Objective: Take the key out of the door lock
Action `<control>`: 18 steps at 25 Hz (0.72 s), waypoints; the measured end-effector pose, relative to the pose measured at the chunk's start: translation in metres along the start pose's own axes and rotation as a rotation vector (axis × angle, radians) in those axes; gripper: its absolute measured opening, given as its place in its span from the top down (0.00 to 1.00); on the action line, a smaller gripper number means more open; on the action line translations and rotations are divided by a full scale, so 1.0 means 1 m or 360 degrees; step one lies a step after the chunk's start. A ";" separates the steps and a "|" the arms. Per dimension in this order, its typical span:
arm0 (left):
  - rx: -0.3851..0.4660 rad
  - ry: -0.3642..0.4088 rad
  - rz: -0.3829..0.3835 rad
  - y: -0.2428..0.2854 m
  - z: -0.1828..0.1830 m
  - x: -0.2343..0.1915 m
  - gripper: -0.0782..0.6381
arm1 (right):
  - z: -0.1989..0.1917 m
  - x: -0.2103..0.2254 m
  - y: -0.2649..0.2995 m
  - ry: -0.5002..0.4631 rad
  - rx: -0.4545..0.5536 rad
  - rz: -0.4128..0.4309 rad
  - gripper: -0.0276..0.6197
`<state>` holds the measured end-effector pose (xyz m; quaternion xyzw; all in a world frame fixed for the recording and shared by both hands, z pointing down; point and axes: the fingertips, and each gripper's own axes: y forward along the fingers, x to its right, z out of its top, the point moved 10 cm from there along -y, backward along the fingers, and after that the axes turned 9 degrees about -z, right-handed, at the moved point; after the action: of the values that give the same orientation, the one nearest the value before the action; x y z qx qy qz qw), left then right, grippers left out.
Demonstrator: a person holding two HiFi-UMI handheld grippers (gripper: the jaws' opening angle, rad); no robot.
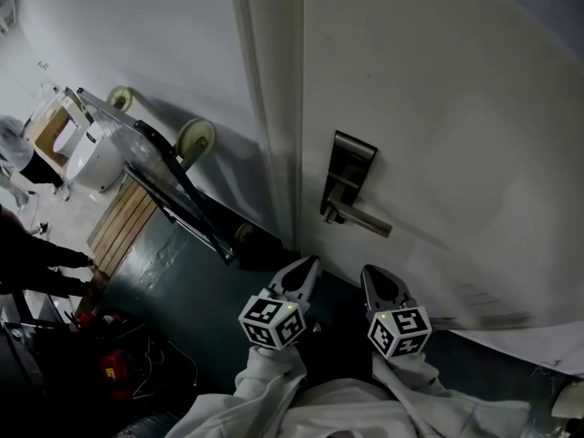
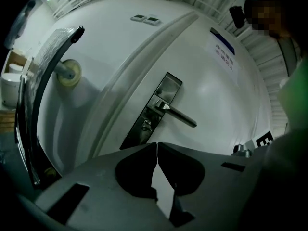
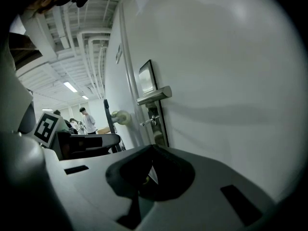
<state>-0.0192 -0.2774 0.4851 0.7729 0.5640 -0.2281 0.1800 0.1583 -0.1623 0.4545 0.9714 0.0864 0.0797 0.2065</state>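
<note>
The left tongs (image 2: pixel 157 145) and right tongs (image 3: pixel 153 147) are closed, with nothing held, near the door (image 1: pixel 438 108). The key (image 2: pixel 146 125) is seen in the lock (image 2: pixel 136 136).

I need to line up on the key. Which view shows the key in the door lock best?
The right gripper view: the key juts out in profile below the lever handle. In the left gripper view the key is small and end-on. In the head view I cannot make it out.
</note>
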 end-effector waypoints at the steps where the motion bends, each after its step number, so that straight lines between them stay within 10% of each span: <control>1: 0.0022 -0.0051 -0.0010 0.002 0.001 -0.003 0.87 | 0.000 0.001 0.001 0.0003 -0.0003 -0.0004 0.88; 18: 0.0435 -0.0935 -0.0242 0.037 0.002 -0.036 0.87 | 0.011 0.018 0.025 -0.0001 -0.0021 0.0022 0.88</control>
<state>0.0064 -0.3180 0.5047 0.6467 0.5084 -0.5275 0.2121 0.1815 -0.1855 0.4574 0.9706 0.0790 0.0814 0.2123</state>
